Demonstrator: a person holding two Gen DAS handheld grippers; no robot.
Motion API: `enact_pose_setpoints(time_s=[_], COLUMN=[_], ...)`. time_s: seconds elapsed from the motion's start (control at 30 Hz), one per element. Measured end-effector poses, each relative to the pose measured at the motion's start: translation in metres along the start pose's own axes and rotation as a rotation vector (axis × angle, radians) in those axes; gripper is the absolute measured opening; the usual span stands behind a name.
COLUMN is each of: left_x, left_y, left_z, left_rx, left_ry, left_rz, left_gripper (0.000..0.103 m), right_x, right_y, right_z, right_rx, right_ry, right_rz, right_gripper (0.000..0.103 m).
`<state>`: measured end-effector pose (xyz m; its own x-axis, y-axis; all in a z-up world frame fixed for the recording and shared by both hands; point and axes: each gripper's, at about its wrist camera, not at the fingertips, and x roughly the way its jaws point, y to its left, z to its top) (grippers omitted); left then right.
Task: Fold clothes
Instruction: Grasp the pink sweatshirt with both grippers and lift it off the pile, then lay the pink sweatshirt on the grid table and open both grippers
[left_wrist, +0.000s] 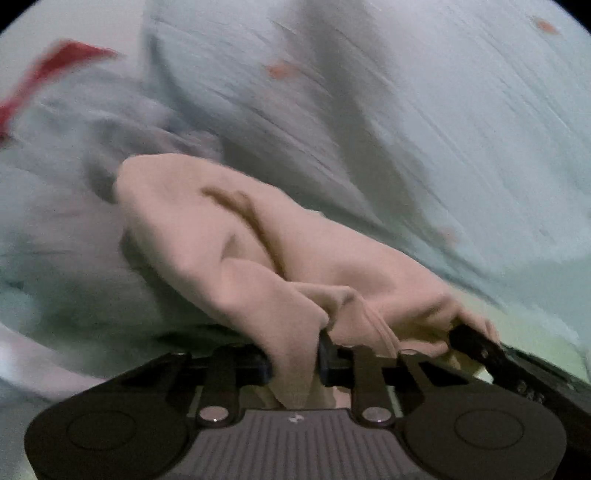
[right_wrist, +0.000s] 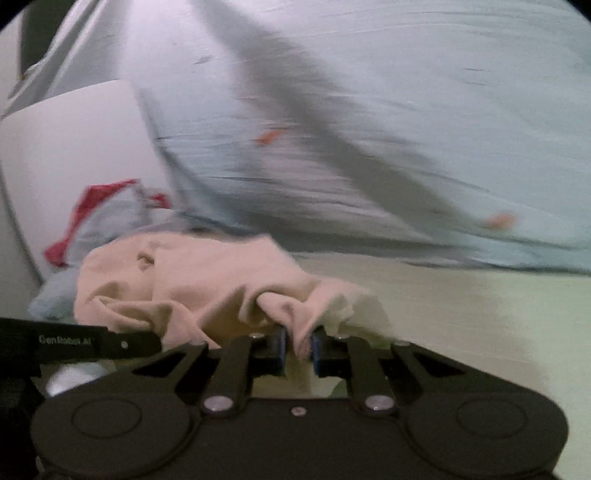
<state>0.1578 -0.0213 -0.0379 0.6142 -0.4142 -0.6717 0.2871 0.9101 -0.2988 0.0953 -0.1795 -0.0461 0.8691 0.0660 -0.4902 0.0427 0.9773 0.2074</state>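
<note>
Beige garment (left_wrist: 236, 236) bunched, pinched at edge by left tool (left_wrist: 295, 354) and right tool (right_wrist: 297, 341), both clamped on cloth; raised over pale bed (right_wrist: 461, 314), likely to spread for folding. Blue sheet (right_wrist: 406, 110) behind.

White lettering "GenRobot.AI" stands on the left claw (right_wrist: 79, 341) seen from the right wrist.

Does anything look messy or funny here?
Yes. The pink cloth is bunched up, not flat, pinched by both the left claw and right claw. Behind it, a red and blue garment lies crumpled beside the light blue sheet.
</note>
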Motion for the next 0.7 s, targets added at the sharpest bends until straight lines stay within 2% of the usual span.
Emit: enact_pose_setpoints(time_s=[0.07, 0.2, 0.33, 0.43, 0.5, 0.6, 0.7], left_x=[0.006, 0.011, 0.01, 0.011, 0.01, -0.005, -0.02], left_y=[-0.04, -0.123, -0.173, -0.193, -0.194, -0.191, -0.178], left_z=[-0.034, -0.098, -0.156, -0.182, -0.185, -0.193, -0.2], left_rx=[0.021, 0.163, 0.176, 0.122, 0.078, 0.025, -0.032], left_ry=[0.083, 0.204, 0.303, 0.346, 0.353, 0.337, 0.312], left_rz=[-0.075, -0.161, -0.204, -0.183, -0.163, -0.119, -0.075], left_gripper=[0.022, 0.022, 0.022, 0.025, 0.026, 0.032, 0.038], right_x=[-0.032, -0.095, -0.151, -0.178, -0.189, -0.192, -0.194], right_y=[-0.04, -0.121, -0.174, -0.205, -0.215, -0.221, -0.225], right_z=[-0.021, -0.058, -0.092, -0.108, -0.113, -0.113, -0.111], right_rx=[0.026, 0.092, 0.066, 0.084, 0.067, 0.063, 0.064], right_ry=[0.014, 0.052, 0.105, 0.152, 0.173, 0.168, 0.157], right_rz=[-0.083, -0.217, -0.285, -0.28, -0.272, -0.254, -0.234], right_gripper=[0.013, 0.012, 0.013, 0.013, 0.016, 0.024, 0.038])
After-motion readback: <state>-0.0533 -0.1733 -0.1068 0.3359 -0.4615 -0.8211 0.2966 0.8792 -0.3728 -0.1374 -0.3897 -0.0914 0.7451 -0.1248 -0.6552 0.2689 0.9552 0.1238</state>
